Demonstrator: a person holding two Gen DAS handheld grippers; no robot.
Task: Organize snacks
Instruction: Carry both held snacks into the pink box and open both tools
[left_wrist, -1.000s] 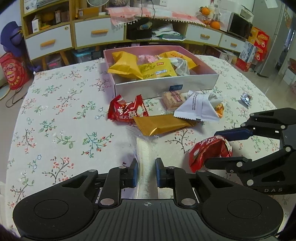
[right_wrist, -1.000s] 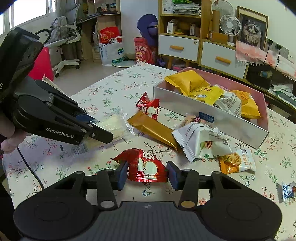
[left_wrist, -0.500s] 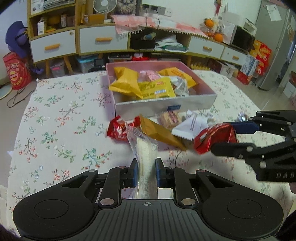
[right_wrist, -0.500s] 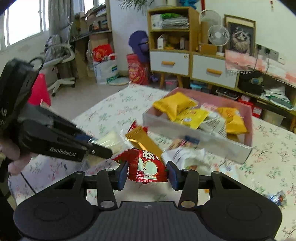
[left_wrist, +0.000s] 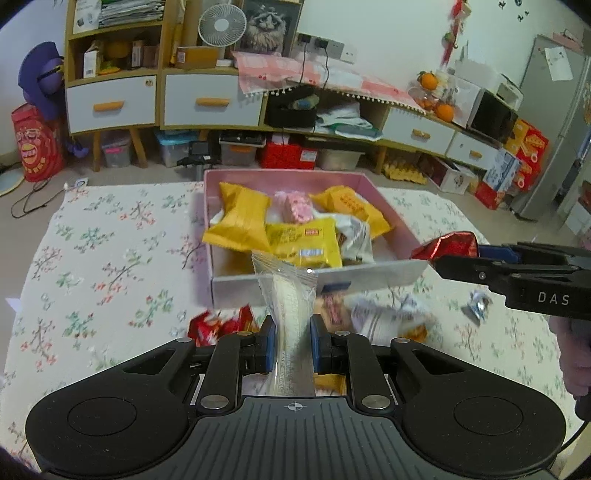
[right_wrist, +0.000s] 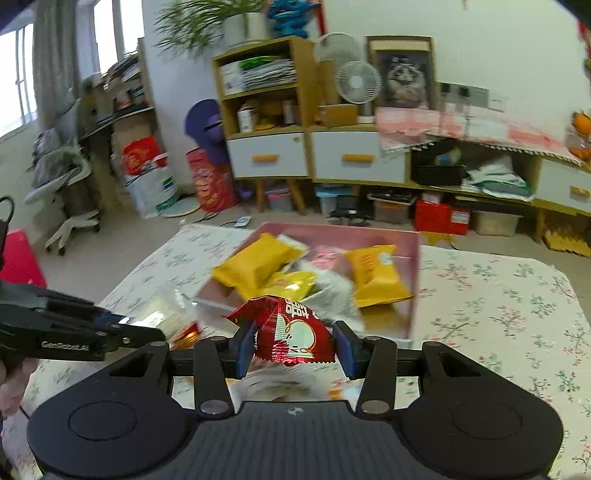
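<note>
Both fisheye views ride low behind their own fingers and look forward over the table (left_wrist: 92, 258) toward the cabinet wall. The left wrist view faces the pink box (left_wrist: 384, 273) squarely from close by; the right wrist view sees it from farther right, angled left. The 2 views share the box, the fan (right_wrist: 358, 81) and each other's hand-held gripper.

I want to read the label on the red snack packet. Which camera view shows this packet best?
The right wrist view: the red packet sits close and face-on between the right gripper fingers, print visible. The left wrist view shows only its crinkled end sticking out of that gripper at the right edge.
</note>
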